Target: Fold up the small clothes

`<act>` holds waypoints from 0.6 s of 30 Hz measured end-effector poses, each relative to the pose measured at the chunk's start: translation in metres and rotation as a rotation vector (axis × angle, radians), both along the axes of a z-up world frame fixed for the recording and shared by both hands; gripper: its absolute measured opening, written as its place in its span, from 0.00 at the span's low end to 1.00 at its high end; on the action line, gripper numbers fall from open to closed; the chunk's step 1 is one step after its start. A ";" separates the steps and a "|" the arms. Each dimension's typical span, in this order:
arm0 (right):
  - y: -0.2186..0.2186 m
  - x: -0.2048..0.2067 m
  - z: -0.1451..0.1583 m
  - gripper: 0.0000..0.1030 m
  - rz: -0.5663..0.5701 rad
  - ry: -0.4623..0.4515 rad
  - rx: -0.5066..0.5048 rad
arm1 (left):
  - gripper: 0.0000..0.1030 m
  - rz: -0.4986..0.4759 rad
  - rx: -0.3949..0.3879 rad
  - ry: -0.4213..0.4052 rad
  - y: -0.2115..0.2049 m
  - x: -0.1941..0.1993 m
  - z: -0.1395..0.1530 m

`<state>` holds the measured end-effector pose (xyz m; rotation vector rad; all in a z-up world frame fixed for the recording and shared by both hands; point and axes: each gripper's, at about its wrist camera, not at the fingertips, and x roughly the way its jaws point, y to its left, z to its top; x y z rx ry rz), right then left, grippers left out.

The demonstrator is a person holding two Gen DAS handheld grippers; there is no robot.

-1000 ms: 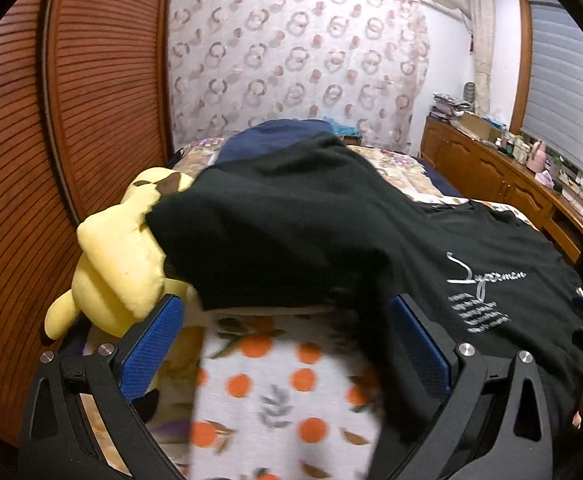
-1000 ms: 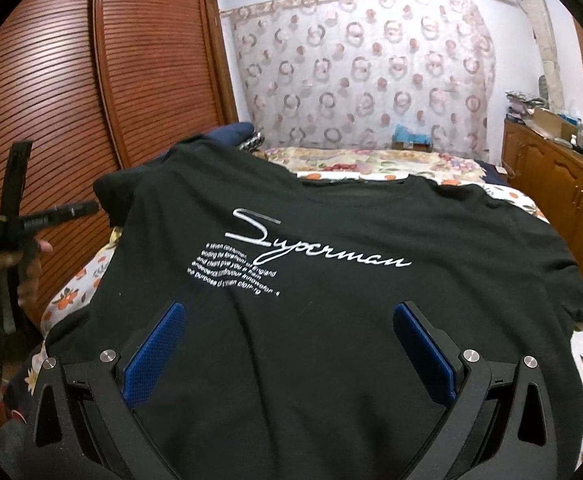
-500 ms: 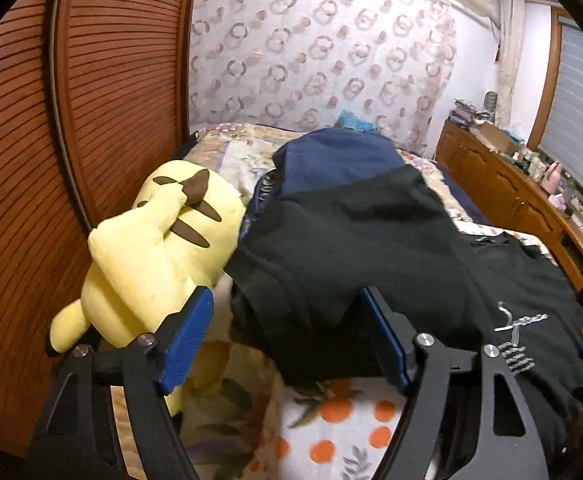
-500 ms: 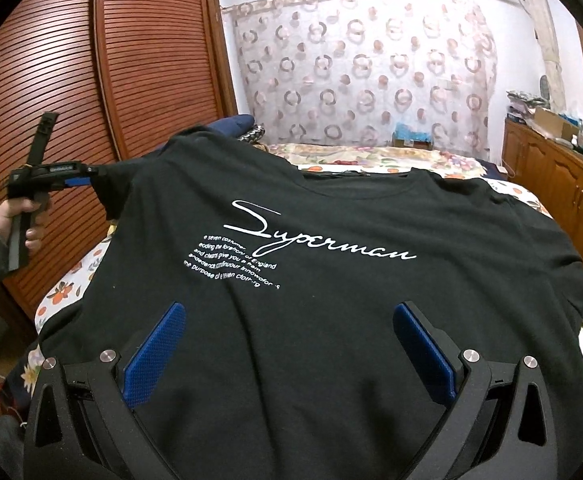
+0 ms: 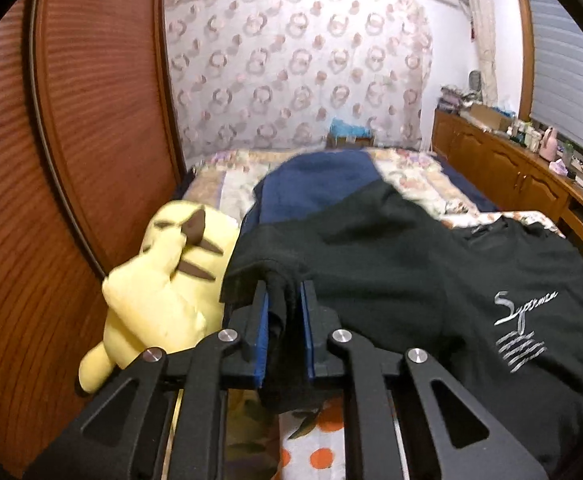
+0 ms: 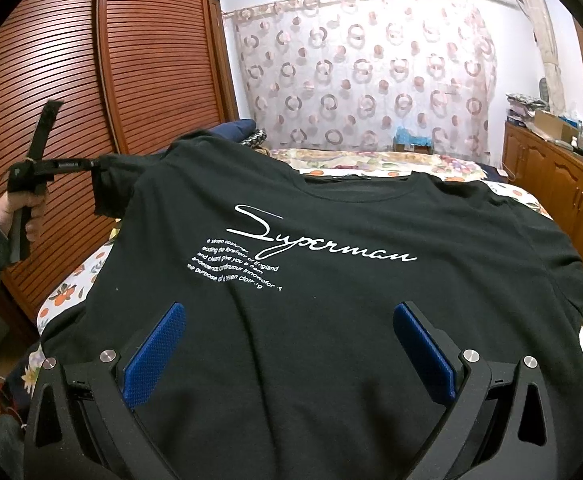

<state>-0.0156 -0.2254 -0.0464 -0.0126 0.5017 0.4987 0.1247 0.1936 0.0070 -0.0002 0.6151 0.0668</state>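
Observation:
A black T-shirt (image 6: 331,340) with white "Superman" lettering lies face up on the bed. In the left wrist view its left sleeve (image 5: 251,276) is bunched between the blue pads of my left gripper (image 5: 284,292), whose jaws are closing and pinch the fabric. The right wrist view shows that same left gripper (image 6: 91,164) at the far left, held in a hand (image 6: 27,208), with the sleeve lifted off the bed. My right gripper (image 6: 289,312) hovers open over the shirt's lower half, and nothing sits between its pads.
A yellow plush toy (image 5: 163,288) lies left of the sleeve against the slatted wooden wardrobe (image 6: 71,80). A navy garment (image 5: 315,184) sits behind the shirt. The orange-print bedsheet (image 6: 71,292) shows around it. A wooden cabinet (image 5: 511,172) lines the right wall.
The left jaws went from wide open to pinched on the sleeve, and that gripper rose, lifting the sleeve. The right gripper stayed put and open.

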 end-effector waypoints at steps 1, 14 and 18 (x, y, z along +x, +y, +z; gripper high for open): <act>0.000 0.000 0.000 1.00 0.001 0.001 0.000 | 0.14 -0.004 0.006 -0.012 -0.003 -0.001 0.004; -0.001 0.002 -0.002 1.00 0.008 0.004 0.009 | 0.14 0.007 0.104 -0.046 -0.013 0.011 0.041; -0.001 0.003 -0.003 1.00 0.010 0.007 0.011 | 0.14 -0.004 0.108 0.007 -0.007 0.013 0.025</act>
